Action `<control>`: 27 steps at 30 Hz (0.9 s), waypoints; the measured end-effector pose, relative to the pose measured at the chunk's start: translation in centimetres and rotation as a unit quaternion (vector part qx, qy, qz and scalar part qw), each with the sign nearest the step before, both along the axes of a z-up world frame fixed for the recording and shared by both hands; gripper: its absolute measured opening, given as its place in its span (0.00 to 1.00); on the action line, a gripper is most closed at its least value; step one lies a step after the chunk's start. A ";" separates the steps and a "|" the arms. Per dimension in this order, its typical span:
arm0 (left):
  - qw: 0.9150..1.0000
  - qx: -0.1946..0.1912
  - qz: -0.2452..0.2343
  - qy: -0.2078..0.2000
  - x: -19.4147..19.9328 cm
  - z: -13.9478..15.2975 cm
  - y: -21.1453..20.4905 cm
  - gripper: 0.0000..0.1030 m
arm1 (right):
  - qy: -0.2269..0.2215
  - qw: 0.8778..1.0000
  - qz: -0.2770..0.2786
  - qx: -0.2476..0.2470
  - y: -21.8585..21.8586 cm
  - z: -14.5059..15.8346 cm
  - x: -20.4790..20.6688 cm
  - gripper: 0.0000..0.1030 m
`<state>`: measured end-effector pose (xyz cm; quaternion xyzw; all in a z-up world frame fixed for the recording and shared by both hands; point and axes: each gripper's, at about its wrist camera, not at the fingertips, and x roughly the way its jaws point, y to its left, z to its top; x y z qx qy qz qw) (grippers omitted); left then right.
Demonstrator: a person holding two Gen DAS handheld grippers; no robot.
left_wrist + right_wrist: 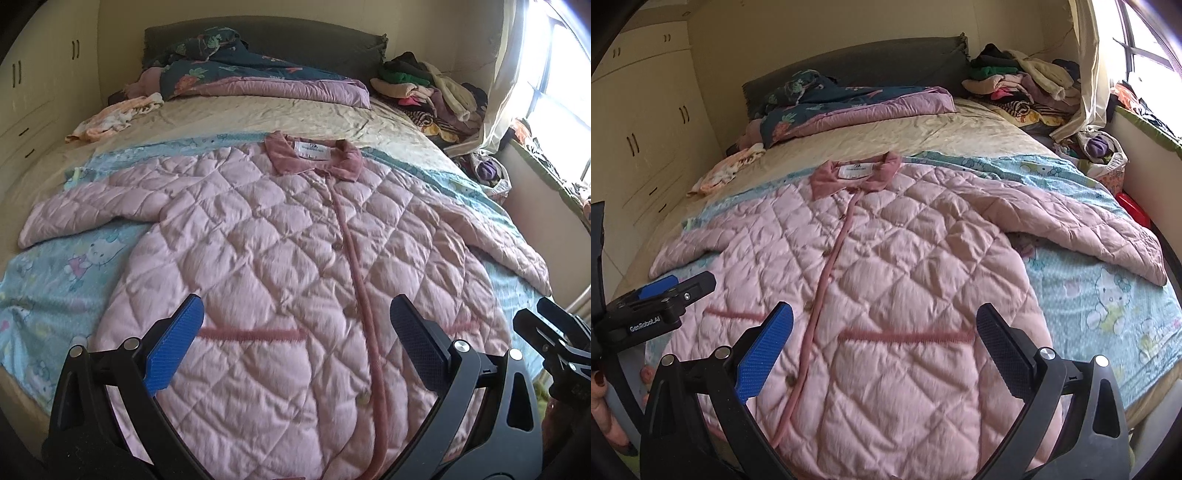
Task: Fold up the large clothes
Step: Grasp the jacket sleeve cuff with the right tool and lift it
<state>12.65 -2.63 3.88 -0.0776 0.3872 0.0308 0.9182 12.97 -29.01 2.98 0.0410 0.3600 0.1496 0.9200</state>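
**Lying flat: a pink coat on the bed**

Filling most of both views is a big bed [258,114]. A grey headboard [266,37] stands at its far end. A blue cartoon sheet [66,266] covers the near half of the bed, and a cream sheet [229,118] covers the far half.

A pink quilted coat [280,258] lies face up on the blue sheet, in the middle of the near half. It is spread out flat and buttoned shut. Its collar [314,155] points to the headboard and its hem comes to the near edge. One sleeve [96,206] reaches toward the left edge of the bed. The other sleeve [491,240] reaches toward the right edge.

A dark flowery quilt [240,74] is bunched up by the headboard. A heap of clothes [428,92] sits in the far right corner, next to a window [561,92]. A small peach cloth [114,118] lies near the far left edge. White cupboards [40,92] stand to the left of the bed.

The left claw [295,343] hangs over the bottom part of the coat, on the left of the button line. Its jaws are spread wide and it grips nothing. The right claw [884,345] hangs over the bottom part too, on the right of the button line. It is also spread wide and grips nothing. The two claws are side by side near the hem.
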 end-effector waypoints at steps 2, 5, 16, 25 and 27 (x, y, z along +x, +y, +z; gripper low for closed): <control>1.000 -0.001 -0.001 0.000 0.8 0.2 -0.2 0.92 | 0.004 1.000 -0.003 0.007 -0.3 0.1 0.9 0.96; 1.000 -0.006 -0.005 0.007 2.3 0.1 -0.4 0.92 | 0.004 1.000 -0.009 0.009 -0.7 0.5 2.3 0.96; 1.000 -0.014 -0.004 0.011 7.6 0.5 -1.3 0.92 | -0.002 0.998 -0.053 0.023 -3.7 1.4 7.3 0.96; 1.000 -0.008 -0.015 0.016 11.7 0.3 -3.0 0.92 | -0.007 0.994 -0.107 0.034 -7.8 1.4 10.5 0.96; 1.000 -0.009 -0.017 0.018 12.6 0.1 -3.5 0.92 | -0.005 0.992 -0.118 0.036 -8.8 1.2 10.9 0.96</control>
